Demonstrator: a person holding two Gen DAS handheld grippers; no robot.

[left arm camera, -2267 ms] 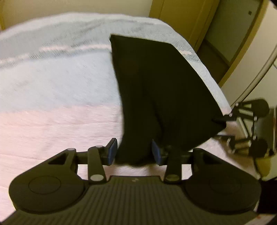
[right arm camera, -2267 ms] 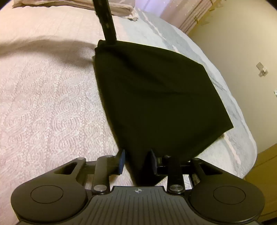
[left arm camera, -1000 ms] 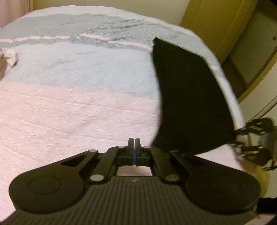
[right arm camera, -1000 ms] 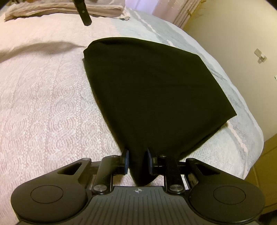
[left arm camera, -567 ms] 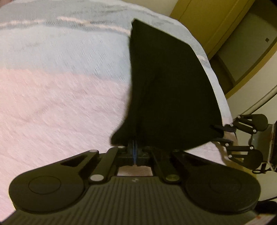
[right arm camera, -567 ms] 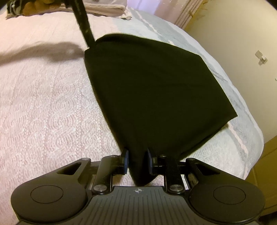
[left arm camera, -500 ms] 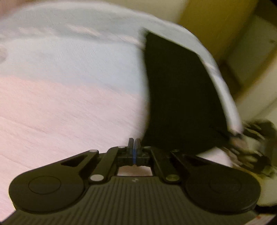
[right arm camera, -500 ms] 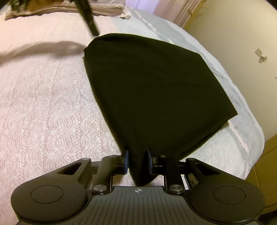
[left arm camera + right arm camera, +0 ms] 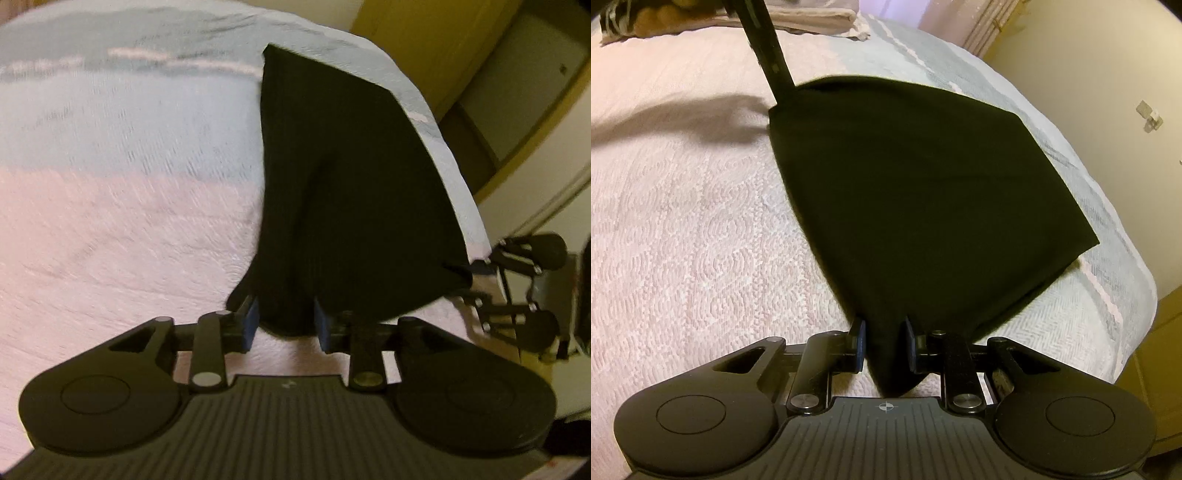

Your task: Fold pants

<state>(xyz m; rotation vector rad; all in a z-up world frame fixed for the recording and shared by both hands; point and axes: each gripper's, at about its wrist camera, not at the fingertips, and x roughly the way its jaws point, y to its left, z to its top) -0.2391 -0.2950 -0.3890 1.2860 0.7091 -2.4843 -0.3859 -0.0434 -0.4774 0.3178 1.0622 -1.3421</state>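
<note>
While our right gripper (image 9: 884, 349) pinches the pants' (image 9: 923, 192) near corner to anchor it | left gripper (image 9: 284, 319) opening around the opposite corner | bedspread (image 9: 683, 229) beneath.

Left hand-held gripper (image 9: 284, 323) jaws opening w/ cloth between; right hand-held gripper (image 9: 884, 347) clamped, both angled down.

Left tongs (image 9: 284, 325) (shut a second ago) opening around pants (image 9: 351, 192) corner.
</note>
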